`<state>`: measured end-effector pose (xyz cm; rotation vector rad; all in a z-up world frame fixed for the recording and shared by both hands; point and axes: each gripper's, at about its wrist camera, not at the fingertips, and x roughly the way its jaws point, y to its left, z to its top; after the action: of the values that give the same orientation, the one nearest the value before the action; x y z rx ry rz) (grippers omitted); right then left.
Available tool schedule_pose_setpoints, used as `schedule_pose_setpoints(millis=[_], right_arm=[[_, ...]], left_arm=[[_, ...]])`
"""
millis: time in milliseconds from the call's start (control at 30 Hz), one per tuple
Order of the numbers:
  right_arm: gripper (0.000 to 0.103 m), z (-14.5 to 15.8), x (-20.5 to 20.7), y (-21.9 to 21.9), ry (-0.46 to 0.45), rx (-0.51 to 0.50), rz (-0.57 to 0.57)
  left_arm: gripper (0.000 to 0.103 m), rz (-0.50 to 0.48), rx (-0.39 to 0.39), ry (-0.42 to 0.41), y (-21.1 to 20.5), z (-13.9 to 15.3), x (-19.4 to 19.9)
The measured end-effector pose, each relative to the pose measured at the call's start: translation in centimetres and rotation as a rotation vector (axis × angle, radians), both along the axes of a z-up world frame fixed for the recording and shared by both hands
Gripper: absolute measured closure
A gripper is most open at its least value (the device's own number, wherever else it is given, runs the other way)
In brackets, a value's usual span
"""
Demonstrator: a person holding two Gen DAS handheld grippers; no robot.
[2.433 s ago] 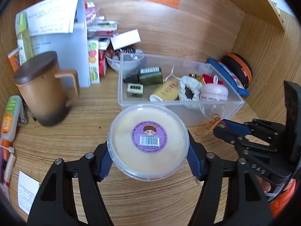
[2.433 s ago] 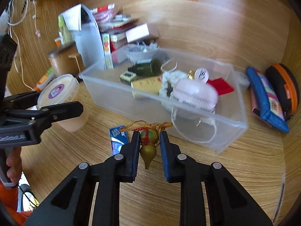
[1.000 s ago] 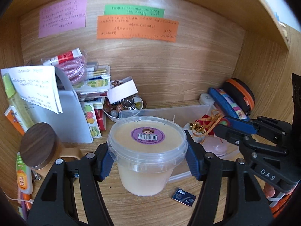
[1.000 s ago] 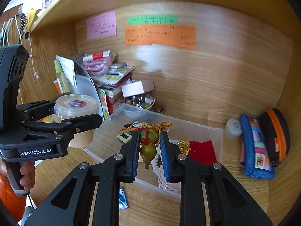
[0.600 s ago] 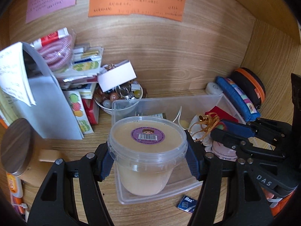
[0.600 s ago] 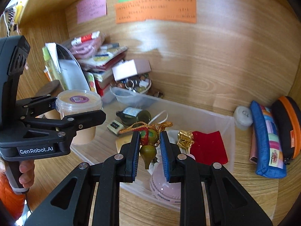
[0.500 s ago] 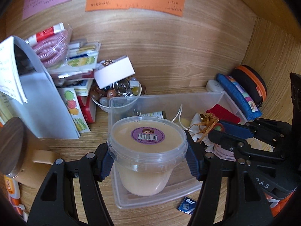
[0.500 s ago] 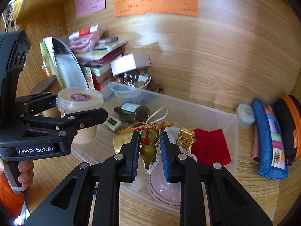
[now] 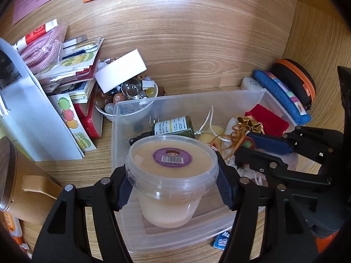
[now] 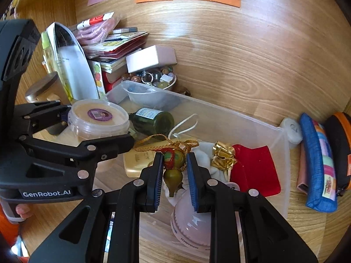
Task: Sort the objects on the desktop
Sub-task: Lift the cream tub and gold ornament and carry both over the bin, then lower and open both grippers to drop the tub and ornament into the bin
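Tub [image 9: 172, 175] clamped in left tool [image 9: 173, 189], gourd charm [image 10: 173, 166] in right tool [image 10: 174, 178], both poised over bin [image 9: 114, 135] for deposit.

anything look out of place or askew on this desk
The green bottle lies on its side in the clear bin. A white box sits tilted on the bowl of beads. A small blue packet lies loose on the desk just outside the bin.
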<state>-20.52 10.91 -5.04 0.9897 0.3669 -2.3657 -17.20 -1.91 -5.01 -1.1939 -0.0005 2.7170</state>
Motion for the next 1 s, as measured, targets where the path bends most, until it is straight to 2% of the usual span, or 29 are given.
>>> schedule_pose_setpoints(millis=[133, 467, 667, 833, 900, 933, 967, 1000], right_arm=[[0.084, 0.0, -0.1, 0.2, -0.002, 0.002, -0.002], [0.083, -0.2, 0.3, -0.2, 0.013, 0.045, 0.017], [0.073, 0.0, 0.0, 0.5, -0.034, -0.032, 0.033], [0.072, -0.1, 0.1, 0.4, -0.034, -0.018, 0.030], [0.068, -0.1, 0.1, 0.4, -0.038, -0.016, 0.025], [0.063, 0.0, 0.1, 0.5, -0.037, -0.014, 0.022], [0.051, 0.1, 0.1, 0.6, -0.033, -0.011, 0.015], [0.044, 0.3, 0.3, 0.7, -0.029, -0.015, 0.011]], left_arm=[[0.038, -0.015, 0.011, -0.026, 0.1, -0.3, -0.3], [0.035, -0.026, -0.010, -0.028, 0.4, -0.4, -0.3], [0.034, -0.050, 0.075, -0.048, -0.5, -0.1, -0.3], [0.034, -0.053, 0.077, -0.057, -0.4, 0.0, -0.2], [0.034, -0.055, 0.090, -0.064, -0.6, 0.1, -0.2], [0.034, -0.051, 0.101, -0.067, -0.7, 0.1, -0.2], [0.033, -0.052, 0.114, -0.070, -0.9, 0.2, -0.2], [0.031, -0.052, 0.124, -0.071, -1.0, 0.3, -0.1]])
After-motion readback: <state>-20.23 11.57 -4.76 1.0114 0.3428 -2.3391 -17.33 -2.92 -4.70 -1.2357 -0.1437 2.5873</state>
